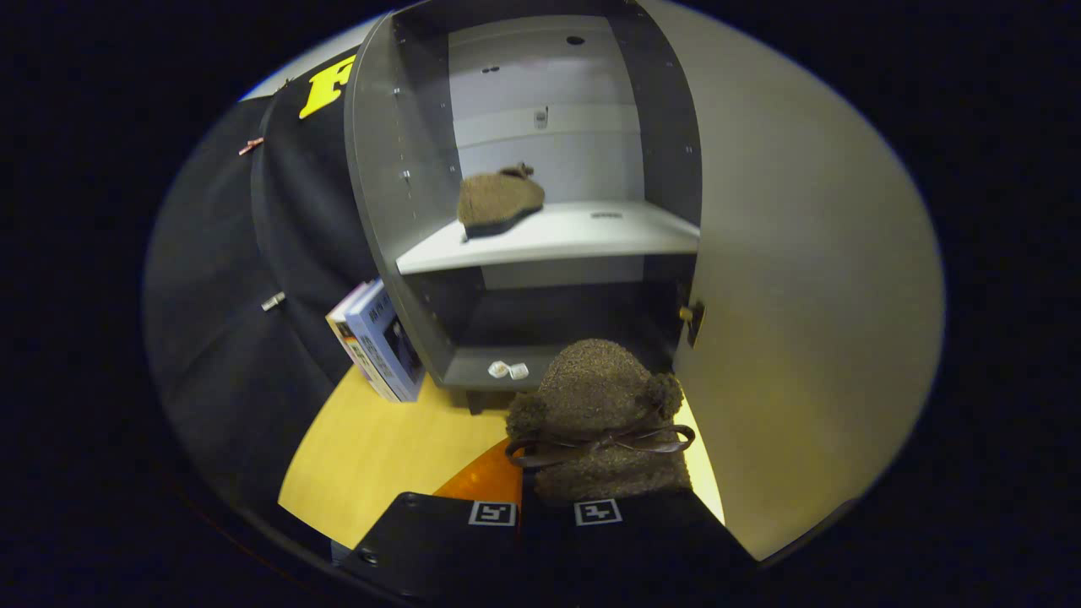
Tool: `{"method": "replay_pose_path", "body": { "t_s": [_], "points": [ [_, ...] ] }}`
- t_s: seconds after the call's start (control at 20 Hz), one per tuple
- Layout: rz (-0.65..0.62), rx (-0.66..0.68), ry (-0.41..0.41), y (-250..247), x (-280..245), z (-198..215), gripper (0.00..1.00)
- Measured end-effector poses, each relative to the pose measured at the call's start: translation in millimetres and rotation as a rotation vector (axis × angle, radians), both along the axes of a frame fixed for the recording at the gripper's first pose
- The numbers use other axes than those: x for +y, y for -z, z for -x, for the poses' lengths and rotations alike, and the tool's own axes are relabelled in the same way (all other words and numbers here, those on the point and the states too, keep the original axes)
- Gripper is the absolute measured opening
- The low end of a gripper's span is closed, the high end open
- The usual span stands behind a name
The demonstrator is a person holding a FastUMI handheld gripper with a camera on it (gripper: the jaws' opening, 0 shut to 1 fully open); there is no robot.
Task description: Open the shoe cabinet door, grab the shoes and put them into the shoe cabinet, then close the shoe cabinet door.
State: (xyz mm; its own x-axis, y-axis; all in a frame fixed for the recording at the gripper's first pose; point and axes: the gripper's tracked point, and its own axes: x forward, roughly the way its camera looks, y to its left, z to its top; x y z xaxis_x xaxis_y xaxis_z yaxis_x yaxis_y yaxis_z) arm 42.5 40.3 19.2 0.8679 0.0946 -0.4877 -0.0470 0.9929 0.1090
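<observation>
Between my gripper's (545,513) two fingers sits a fuzzy brown shoe (598,422) with pompoms and a dark ribbon bow, its heel end pinched by them, so I read the gripper as clamped on it. Held that way, the shoe hangs above the yellow floor (380,447), just in front of the shoe cabinet's (397,169) bottom compartment. Up on the white middle shelf (583,232) lies the matching second shoe (498,201), toward the shelf's left side. Two small white bits (508,370) rest on the front edge of the cabinet's bottom board. To the right, the cabinet door (802,295) stands swung wide open. Left of the cabinet, a few boxes (377,339) lean against its side wall on the floor.
</observation>
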Motion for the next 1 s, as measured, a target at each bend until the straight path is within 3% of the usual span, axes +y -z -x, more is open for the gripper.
{"method": "replay_pose_path", "body": {
  "t_s": [0.2,0.45,1.0],
  "points": [
    [-0.015,-0.073,-0.030,-77,8,-45,0.11],
    [0.025,-0.113,-0.038,-129,13,-128,0.11],
    [-0.011,0.012,0.100,-103,-8,-295,0.11]
  ]
}}
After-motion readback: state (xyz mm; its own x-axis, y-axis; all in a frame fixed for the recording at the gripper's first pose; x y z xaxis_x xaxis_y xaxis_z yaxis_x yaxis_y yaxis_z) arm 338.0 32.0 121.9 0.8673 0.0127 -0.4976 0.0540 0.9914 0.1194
